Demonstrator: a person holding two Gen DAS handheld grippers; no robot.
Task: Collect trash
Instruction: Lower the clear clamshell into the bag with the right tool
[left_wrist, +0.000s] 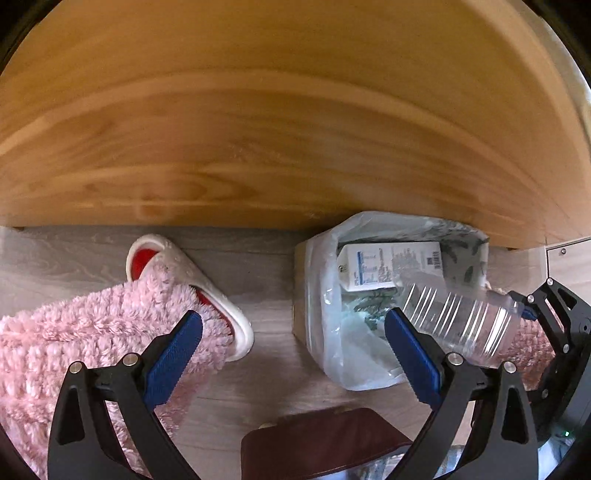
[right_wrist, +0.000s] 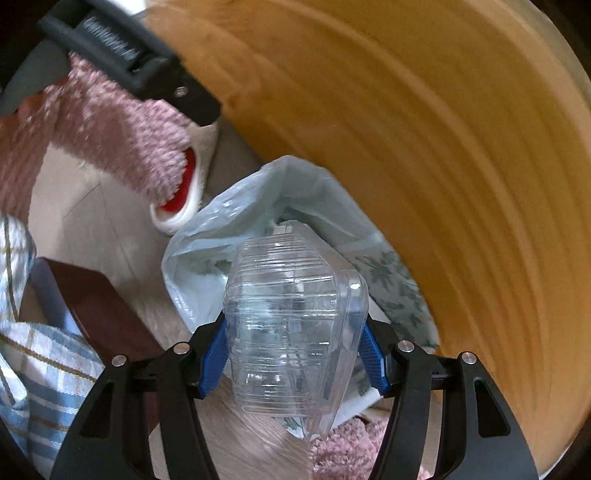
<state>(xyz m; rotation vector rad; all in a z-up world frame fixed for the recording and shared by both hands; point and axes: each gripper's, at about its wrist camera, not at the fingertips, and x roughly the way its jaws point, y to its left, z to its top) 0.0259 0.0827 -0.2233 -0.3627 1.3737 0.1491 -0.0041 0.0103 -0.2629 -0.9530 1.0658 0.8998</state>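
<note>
Our right gripper (right_wrist: 291, 354) clamps a clear bottle (right_wrist: 295, 332) just above the bag (left_wrist: 332, 350), which holds a carton (left_wrist: 388, 269). Our left gripper (left_wrist: 291, 354) hangs open, empty. We should centre the bottle over the opening before releasing.

The bottle (right_wrist: 295, 317) is clear, ribbed plastic with glossy highlights; the bag (left_wrist: 325, 295) is thin, translucent, crinkled plastic film, and the carton (left_wrist: 388, 267) inside it appears to be printed, smooth-coated card, though the view is soft. The broad panel (left_wrist: 295, 129) is warm, smooth-finished wood with visible grain, and the floor (left_wrist: 266, 266) is matt grey wood-look board. The fluffy pink cloth (left_wrist: 92, 332) is deep-pile fabric; each gripper frame is matt black plastic with bright metal pins, the pads (left_wrist: 173, 358) blue and finely textured.
</note>
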